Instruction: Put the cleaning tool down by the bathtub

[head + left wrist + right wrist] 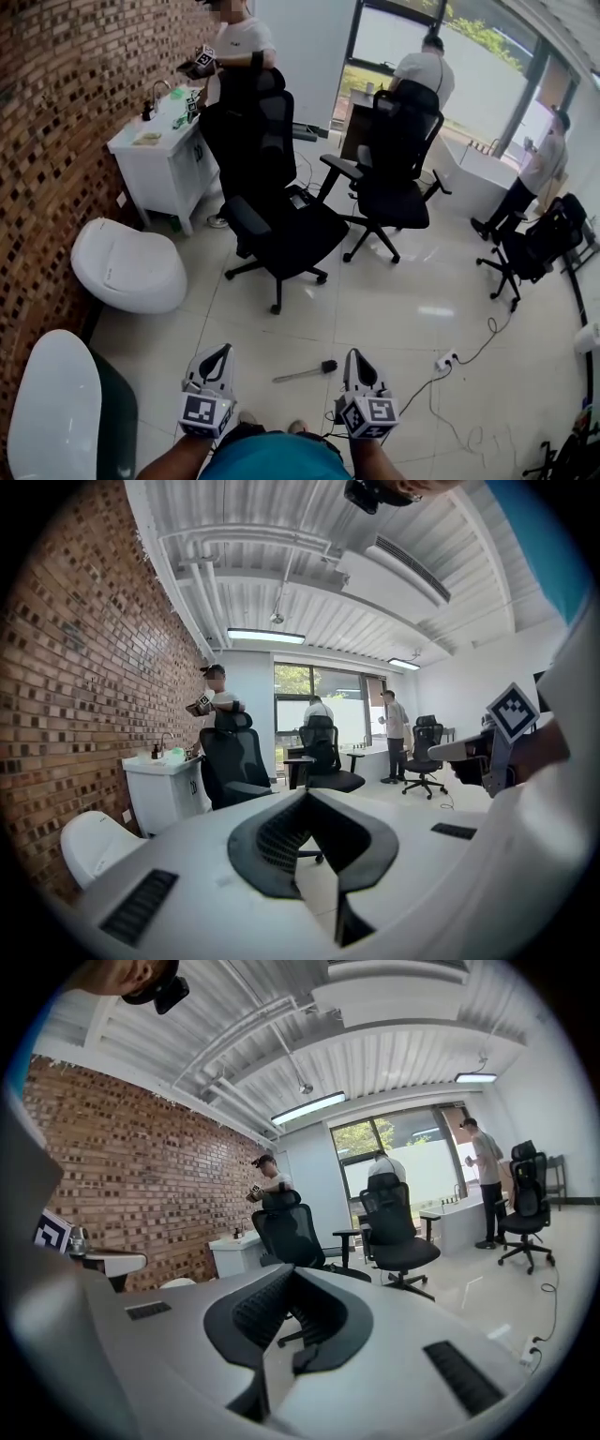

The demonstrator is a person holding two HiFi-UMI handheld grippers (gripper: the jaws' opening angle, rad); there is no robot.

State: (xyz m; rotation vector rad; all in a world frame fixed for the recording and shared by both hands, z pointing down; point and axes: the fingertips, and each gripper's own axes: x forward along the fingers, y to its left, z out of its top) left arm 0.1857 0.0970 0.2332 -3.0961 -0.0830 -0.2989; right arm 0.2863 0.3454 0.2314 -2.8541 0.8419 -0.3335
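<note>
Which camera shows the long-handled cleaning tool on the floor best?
The head view. The cleaning tool lies whole on the tiled floor there, ahead of the left gripper and right gripper, black head nearer the right one. The left gripper view and right gripper view look level across the room and show nothing of it.

I hold my arms [174,457] low and close in, left gripper [223,349] and right gripper [355,353] side by side, pointing forward, both empty, jaw tips seemingly together on each
</note>
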